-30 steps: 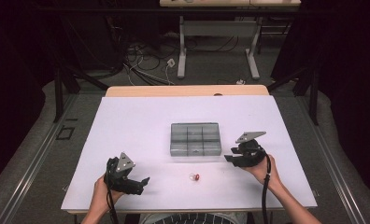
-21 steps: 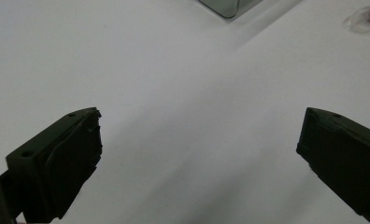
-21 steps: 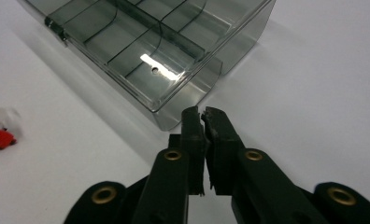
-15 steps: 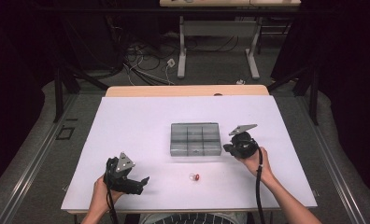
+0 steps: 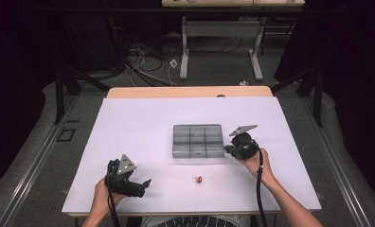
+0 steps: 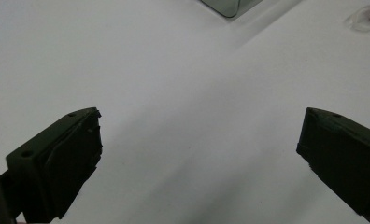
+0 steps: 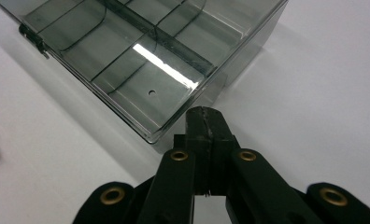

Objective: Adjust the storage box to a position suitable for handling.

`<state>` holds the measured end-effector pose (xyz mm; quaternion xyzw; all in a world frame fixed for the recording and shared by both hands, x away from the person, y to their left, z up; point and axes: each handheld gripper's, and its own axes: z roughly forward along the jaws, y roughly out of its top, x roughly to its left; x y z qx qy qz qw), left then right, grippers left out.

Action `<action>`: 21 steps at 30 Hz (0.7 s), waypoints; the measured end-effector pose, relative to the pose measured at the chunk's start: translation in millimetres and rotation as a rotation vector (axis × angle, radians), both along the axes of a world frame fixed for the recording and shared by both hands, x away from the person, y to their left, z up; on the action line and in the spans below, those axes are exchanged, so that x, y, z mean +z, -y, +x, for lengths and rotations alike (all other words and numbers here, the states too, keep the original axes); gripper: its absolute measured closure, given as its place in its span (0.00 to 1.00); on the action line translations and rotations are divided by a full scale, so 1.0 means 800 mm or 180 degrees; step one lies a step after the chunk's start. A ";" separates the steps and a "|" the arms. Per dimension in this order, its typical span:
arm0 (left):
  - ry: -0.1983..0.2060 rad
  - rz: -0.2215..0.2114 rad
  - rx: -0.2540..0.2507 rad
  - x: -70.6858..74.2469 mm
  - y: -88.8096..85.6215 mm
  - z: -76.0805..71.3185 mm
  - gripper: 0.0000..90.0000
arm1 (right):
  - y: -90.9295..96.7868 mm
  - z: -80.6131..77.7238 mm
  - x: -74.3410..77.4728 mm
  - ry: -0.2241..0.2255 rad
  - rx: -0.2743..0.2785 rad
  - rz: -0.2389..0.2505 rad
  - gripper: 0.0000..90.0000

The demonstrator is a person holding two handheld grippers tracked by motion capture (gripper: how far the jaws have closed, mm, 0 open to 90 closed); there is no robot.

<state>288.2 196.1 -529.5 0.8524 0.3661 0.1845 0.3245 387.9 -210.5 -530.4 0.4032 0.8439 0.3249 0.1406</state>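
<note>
The right gripper, jaws pressed together on nothing, points at the near right corner of the clear compartment box mid-table, while the left gripper gapes wide near the table's front edge.

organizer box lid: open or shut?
Shut. The clear lid lies flat over the compartment box, its latch sitting at the front edge.
</note>
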 end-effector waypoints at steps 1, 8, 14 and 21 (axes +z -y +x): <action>-0.0001 -0.0002 -0.0001 0.000 0.000 0.000 0.00 | 0.000 0.000 -0.001 0.0018 -0.0012 -0.0008 1.00; 0.0012 -0.0004 0.0008 -0.001 0.000 0.000 0.00 | -0.002 0.000 -0.002 0.0001 -0.0033 -0.0022 1.00; 0.0015 -0.0004 0.0006 -0.001 0.000 0.000 0.00 | -0.003 -0.001 -0.002 -0.0012 -0.0042 -0.0032 1.00; 0.0023 -0.0004 -0.0010 -0.001 0.000 0.000 0.00 | -0.008 -0.002 -0.003 0.0010 -0.0002 -0.0071 1.00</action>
